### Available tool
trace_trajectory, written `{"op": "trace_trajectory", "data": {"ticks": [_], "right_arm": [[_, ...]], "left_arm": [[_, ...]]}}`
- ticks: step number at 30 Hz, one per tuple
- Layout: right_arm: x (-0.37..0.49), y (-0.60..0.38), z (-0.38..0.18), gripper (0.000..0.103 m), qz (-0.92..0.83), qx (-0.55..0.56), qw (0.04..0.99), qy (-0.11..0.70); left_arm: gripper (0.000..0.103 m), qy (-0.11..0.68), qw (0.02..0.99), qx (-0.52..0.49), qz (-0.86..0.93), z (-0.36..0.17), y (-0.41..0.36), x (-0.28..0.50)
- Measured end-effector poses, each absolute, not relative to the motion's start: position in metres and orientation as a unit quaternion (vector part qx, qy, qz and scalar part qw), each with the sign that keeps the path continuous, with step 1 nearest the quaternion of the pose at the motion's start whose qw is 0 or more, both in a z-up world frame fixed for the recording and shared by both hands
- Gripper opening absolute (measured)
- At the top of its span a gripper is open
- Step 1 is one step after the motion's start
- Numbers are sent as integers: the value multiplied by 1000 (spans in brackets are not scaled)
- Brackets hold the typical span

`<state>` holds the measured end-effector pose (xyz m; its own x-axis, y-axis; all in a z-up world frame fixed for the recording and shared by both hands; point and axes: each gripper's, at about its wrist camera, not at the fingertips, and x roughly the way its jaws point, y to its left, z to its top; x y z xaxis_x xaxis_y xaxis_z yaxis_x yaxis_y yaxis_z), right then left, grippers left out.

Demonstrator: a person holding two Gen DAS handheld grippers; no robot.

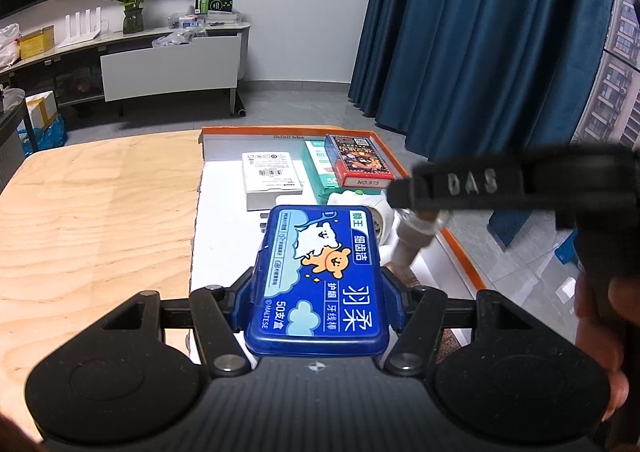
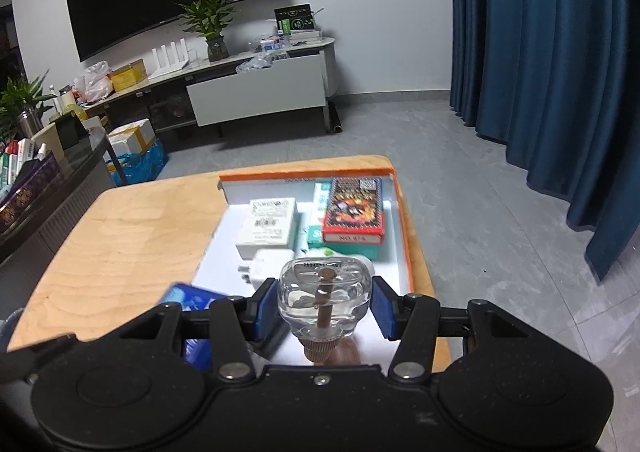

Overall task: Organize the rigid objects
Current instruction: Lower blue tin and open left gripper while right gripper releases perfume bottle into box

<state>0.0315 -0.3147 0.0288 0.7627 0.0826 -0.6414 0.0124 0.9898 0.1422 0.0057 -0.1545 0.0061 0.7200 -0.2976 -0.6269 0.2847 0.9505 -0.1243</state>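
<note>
Between claw pads (image 1: 390,294) — glossy blue plastic case (image 1: 320,280)

Left gripper (image 1: 318,284) and right gripper (image 2: 324,308) both clamp loads.

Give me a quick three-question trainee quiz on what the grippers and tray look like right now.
1. True or false: the left gripper is empty.
2. What lies on the green box? A. red card pack B. mug C. book
3. Fill in: the right gripper holds a glass ___.

Key: 1. False, it grips the blue floss box. 2. A. 3. bottle.
</note>
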Motion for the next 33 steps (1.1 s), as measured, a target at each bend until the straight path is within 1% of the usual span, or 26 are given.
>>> {"op": "trace_trajectory", "data": {"ticks": [4, 5, 6, 11, 14, 17, 19, 20, 21, 25, 27, 29, 33], "right_arm": [[43, -310, 32, 62, 30, 68, 932, 356], [44, -309, 33, 64, 30, 70, 933, 353], [45, -309, 34, 73, 28, 72, 934, 348], [37, -313, 43, 74, 16, 80, 943, 323], [25, -317, 51, 78, 4, 77, 949, 306], [13, -322, 56, 78, -3, 72, 953, 295], [5, -325, 58, 79, -13, 66, 955, 289], [1, -326, 60, 79, -20, 62, 956, 287], [-3, -327, 61, 80, -23, 59, 956, 286], [-19, -330, 62, 81, -36, 46, 959, 278], [-26, -332, 62, 82, -35, 46, 959, 279], [-33, -332, 63, 83, -40, 41, 958, 280], [-52, -333, 65, 83, -43, 40, 959, 279]], "left_arm": [[63, 340, 926, -7, -162, 6, -157, 5], [63, 341, 926, -6, -164, 6, -158, 4], [63, 342, 925, -7, -167, 6, -159, 5], [63, 347, 921, -6, -180, 3, -162, 6], [63, 346, 920, -8, -187, 2, -163, 5], [63, 343, 919, -12, -195, 3, -167, 7], [68, 341, 917, -15, -204, 4, -170, 8], [77, 341, 917, -16, -204, 5, -171, 8], [83, 337, 919, -18, -203, 6, -172, 7], [91, 334, 922, -17, -195, 12, -169, 2], [100, 332, 925, -19, -186, 18, -165, -1], [103, 331, 927, -17, -172, 25, -160, -5], [103, 337, 929, -12, -149, 39, -152, -16]]}}
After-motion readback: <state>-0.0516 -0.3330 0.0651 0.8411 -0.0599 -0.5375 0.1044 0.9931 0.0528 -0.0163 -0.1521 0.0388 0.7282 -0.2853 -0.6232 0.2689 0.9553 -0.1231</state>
